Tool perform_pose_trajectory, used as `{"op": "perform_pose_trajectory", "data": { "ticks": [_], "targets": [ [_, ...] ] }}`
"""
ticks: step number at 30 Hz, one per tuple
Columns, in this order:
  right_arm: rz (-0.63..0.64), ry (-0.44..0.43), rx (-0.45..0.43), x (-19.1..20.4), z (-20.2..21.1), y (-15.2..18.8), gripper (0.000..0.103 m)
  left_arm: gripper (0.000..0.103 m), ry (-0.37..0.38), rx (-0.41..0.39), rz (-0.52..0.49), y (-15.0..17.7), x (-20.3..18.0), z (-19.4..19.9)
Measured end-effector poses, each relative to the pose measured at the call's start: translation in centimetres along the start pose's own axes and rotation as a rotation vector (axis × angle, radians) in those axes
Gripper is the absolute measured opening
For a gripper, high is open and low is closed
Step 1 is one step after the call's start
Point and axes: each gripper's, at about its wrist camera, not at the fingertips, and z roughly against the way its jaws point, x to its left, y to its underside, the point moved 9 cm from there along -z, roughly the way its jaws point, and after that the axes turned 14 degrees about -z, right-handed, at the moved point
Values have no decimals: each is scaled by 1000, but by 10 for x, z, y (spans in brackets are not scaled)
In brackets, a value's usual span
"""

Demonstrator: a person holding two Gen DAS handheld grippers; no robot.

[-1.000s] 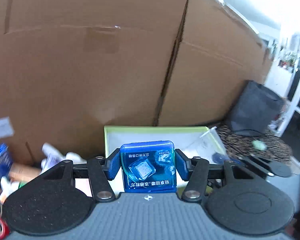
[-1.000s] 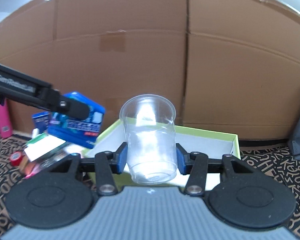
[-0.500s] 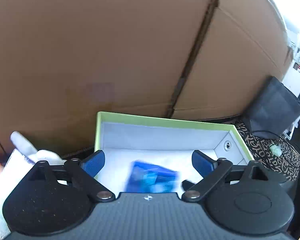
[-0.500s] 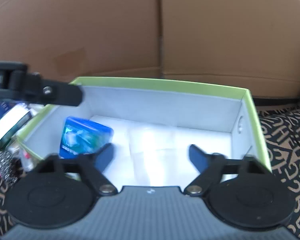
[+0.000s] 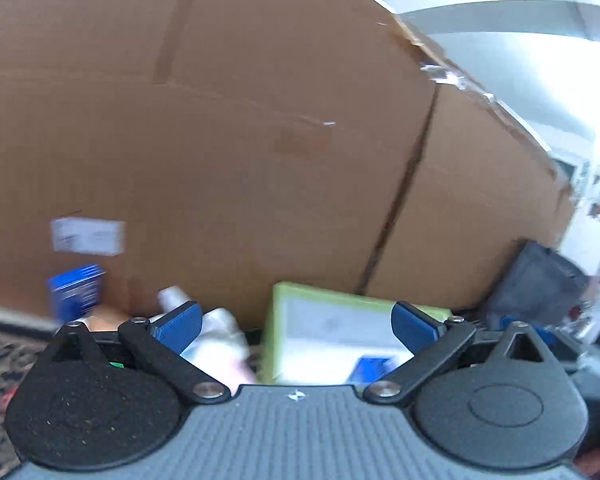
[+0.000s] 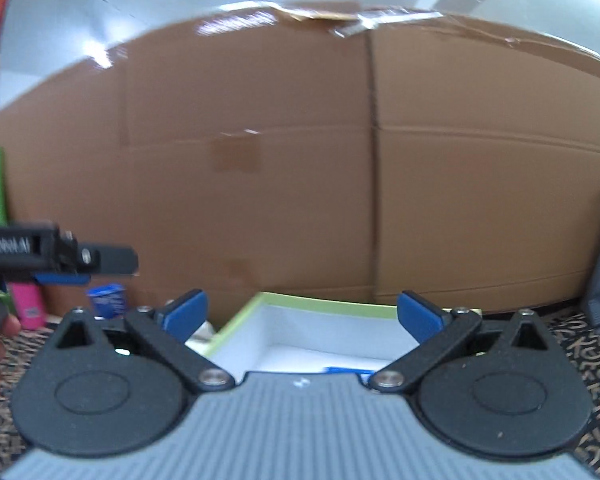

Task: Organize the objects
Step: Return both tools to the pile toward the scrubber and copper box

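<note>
**Both claws empty over the tray**

Left claw [image 5: 296,322] and right claw [image 6: 302,314] have just been opening; both now stand spread with nothing between the pads. A blue pack [image 5: 374,368] lies in the green-rimmed tray [image 5: 340,300], too blurred to tell its long axis or which way it points. The drop looks done. Next likely calls for another pickup from the clutter left of the tray, such as the blue box [image 5: 76,294] against the cardboard [image 5: 260,140].

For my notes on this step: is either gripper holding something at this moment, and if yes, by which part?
Nothing is held. The left gripper and the right gripper have just been opening and stand wide, with nothing between the fingers.
</note>
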Motion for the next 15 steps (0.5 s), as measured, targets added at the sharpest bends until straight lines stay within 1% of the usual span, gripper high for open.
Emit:
{"op": "perform_pose_trajectory", "data": {
  "ticks": [3, 5, 7, 10, 13, 15],
  "targets": [
    [-24, -71, -17, 18, 24, 13, 103, 103, -81, 18, -12, 28, 19, 30],
    [-34, -116, 0, 36, 28, 24, 103, 103, -113, 45, -9, 43, 33, 45],
    [-40, -155, 23, 51, 30, 34, 103, 103, -148, 83, 3, 66, 47, 59],
    [-54, -164, 92, 65, 22, 43, 103, 103, -192, 138, 45, 96, 66, 64],
    [-65, -159, 176, 75, 18, 71, 103, 103, -229, 196, 97, 124, 84, 68],
    [-58, -139, 233, 78, 5, 86, 103, 103, -242, 219, 122, 140, 97, 72]
  ]
}}
